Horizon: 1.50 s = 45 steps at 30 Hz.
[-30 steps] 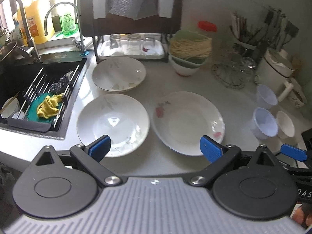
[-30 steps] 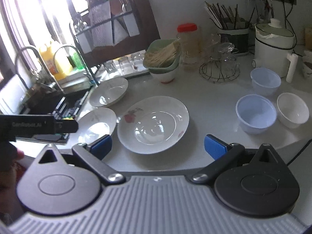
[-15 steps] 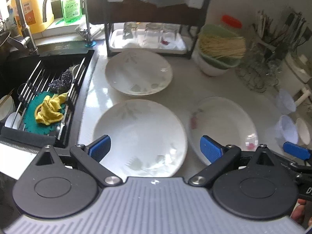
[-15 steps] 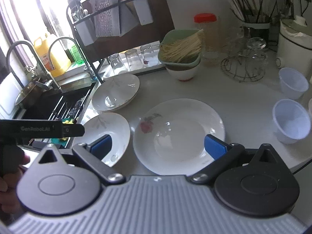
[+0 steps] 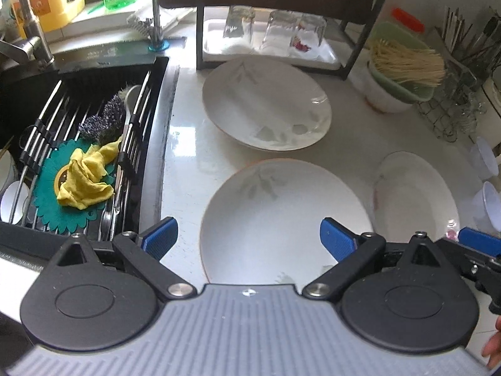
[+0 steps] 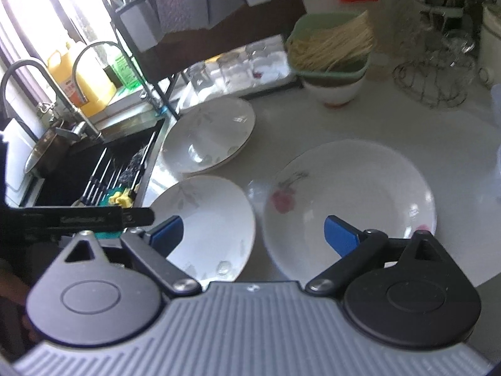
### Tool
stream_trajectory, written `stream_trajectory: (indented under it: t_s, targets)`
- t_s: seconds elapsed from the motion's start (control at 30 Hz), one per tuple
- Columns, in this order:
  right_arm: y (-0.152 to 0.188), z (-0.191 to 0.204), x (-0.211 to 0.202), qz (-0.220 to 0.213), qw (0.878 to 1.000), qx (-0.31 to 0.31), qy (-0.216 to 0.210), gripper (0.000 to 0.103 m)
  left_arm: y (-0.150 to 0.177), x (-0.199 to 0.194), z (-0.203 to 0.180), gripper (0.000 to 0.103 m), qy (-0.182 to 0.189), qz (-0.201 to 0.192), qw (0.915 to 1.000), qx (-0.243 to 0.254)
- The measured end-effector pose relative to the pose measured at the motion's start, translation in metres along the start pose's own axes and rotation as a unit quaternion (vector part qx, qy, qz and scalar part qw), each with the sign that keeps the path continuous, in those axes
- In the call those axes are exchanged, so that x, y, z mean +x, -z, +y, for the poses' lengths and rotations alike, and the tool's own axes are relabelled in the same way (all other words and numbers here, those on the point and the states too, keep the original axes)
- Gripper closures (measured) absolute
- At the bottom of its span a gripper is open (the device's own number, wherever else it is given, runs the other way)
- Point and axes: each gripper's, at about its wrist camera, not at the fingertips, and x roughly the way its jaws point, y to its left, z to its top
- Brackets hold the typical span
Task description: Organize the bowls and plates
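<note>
Three white plates lie on the pale counter. The near leaf-pattern plate (image 5: 281, 216) (image 6: 209, 222) sits just beyond my left gripper (image 5: 247, 238), which is open and straddles its near rim without touching. A second leaf-pattern plate (image 5: 266, 103) (image 6: 209, 134) lies behind it by the rack. The rose-pattern plate (image 6: 350, 206) (image 5: 413, 194) lies to the right. My right gripper (image 6: 253, 232) hangs over the gap between the near plate and the rose plate; its jaws are closing, wide apart, with nothing held. Small pale bowls (image 5: 485, 200) stand at the far right.
A black sink (image 5: 78, 119) with a wire rack, yellow cloth (image 5: 87, 175) and green mat is on the left. A dark dish rack (image 5: 281, 31) with upturned glasses stands behind. A green bowl of noodles (image 5: 404, 62) (image 6: 332, 47) sits on a white bowl; a wire stand (image 6: 435, 72) is beyond.
Both grippers have moved forward, left and down towards the plates, which now look larger. The left one has come over the near leaf plate. The right jaws have narrowed slightly.
</note>
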Motion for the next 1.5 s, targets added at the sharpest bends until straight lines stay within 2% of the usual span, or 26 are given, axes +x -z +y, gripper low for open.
stream_trajectory:
  t_s: [0.13, 0.27, 0.4, 0.5, 0.53, 0.6, 0.73, 0.8, 0.9, 1.13, 1.5]
  targets:
    - [0.004, 0.003, 0.016, 0.033, 0.999, 0.027, -0.012, 0.021, -0.002, 0.017, 0.013, 0.006, 0.012, 0.006, 0.9999, 0.002]
    - [0.010, 0.004, 0.030, 0.063, 0.996, 0.050, -0.023, 0.022, 0.001, 0.029, 0.024, 0.014, 0.014, 0.012, 0.9998, -0.004]
    - [0.014, 0.009, 0.039, 0.075, 0.995, 0.065, -0.032, 0.025, 0.002, 0.037, 0.039, 0.022, 0.036, 0.013, 0.9988, -0.030]
    - [0.017, 0.012, 0.048, 0.088, 0.993, 0.069, -0.029, 0.037, 0.002, 0.041, 0.044, 0.027, 0.045, 0.008, 0.9984, -0.033]
    - [0.019, 0.013, 0.051, 0.092, 0.993, 0.070, -0.027, 0.039, 0.002, 0.044, 0.045, 0.033, 0.048, 0.012, 0.9982, -0.033]
    - [0.022, 0.014, 0.057, 0.097, 0.993, 0.068, -0.020, 0.051, 0.002, 0.051, 0.048, 0.040, 0.056, 0.020, 0.9976, -0.037]
    - [0.027, 0.012, 0.066, 0.102, 0.992, 0.077, -0.005, 0.064, 0.003, 0.061, 0.050, 0.054, 0.069, 0.024, 0.9968, -0.032]
    - [0.029, 0.010, 0.069, 0.098, 0.991, 0.086, 0.000, 0.074, 0.002, 0.065, 0.050, 0.060, 0.076, 0.023, 0.9965, -0.027]
    - [0.032, 0.004, 0.075, 0.100, 0.990, 0.102, 0.005, 0.083, 0.002, 0.072, 0.049, 0.068, 0.080, 0.022, 0.9964, -0.016]
    - [0.035, -0.003, 0.082, 0.092, 0.988, 0.121, 0.002, 0.086, -0.005, 0.080, 0.045, 0.071, 0.083, 0.021, 0.9963, 0.008]
    - [0.034, -0.006, 0.080, 0.094, 0.985, 0.141, -0.017, 0.086, -0.014, 0.078, 0.051, 0.072, 0.117, 0.040, 0.9923, 0.012]
